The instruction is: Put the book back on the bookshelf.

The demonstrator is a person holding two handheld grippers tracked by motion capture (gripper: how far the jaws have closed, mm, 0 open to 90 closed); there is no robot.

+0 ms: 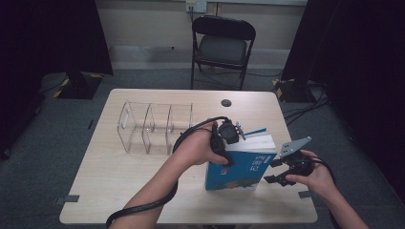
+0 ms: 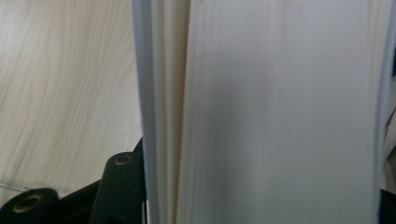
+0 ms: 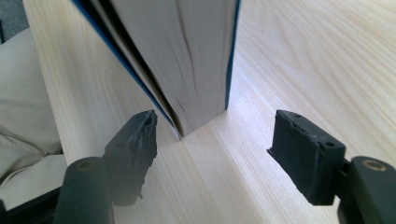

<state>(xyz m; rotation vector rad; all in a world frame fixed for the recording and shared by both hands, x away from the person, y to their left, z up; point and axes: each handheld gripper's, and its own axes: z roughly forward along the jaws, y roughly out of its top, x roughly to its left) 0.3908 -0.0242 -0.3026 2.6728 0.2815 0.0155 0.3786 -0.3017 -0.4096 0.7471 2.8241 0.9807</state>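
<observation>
Where chair (image 1: 223,45) faces table (image 1: 143,181): pale woodgrain.

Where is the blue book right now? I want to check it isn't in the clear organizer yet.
In the high view the blue book stands upright on the table, right of the clear organizer, with the left gripper at its top and the right gripper beside it.

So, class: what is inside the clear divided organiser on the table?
The clear organiser stands behind the blue book. Through its walls, the compartments look empty, with wood tabletop showing through. The cable and hand cover its near right corner, so that part is hidden.
</observation>
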